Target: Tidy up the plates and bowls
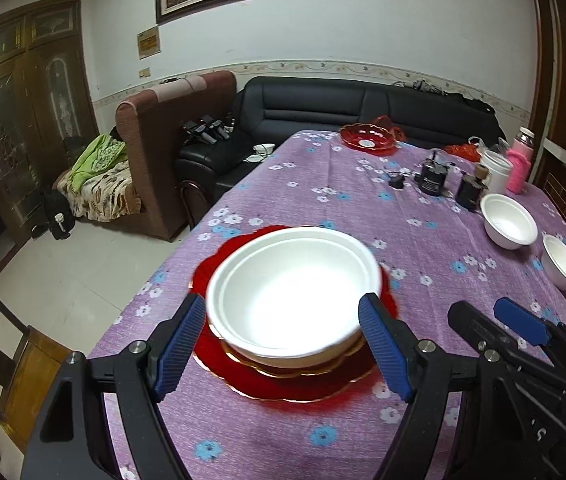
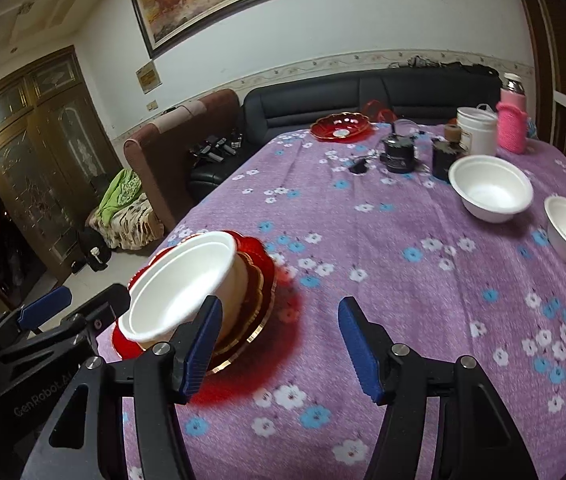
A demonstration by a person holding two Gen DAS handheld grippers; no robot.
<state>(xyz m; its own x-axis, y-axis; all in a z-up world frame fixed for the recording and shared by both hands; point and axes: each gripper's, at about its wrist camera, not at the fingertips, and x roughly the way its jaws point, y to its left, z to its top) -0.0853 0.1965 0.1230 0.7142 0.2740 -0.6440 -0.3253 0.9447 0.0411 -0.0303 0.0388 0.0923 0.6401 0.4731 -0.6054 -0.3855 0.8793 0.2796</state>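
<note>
Left wrist view: your left gripper (image 1: 283,344) spreads its jaws around the stacked bowls (image 1: 291,292); the right gripper (image 2: 279,344), jaws spread empty, sits nearer two loose bowls (image 2: 491,188).

White bowls (image 1: 291,300), purple floral tablecloth (image 1: 323,208)

nested bowls (image 1: 291,292) on stacked plates (image 1: 283,380), table's (image 1: 363,208) left; two bowls (image 1: 509,220) right
</note>
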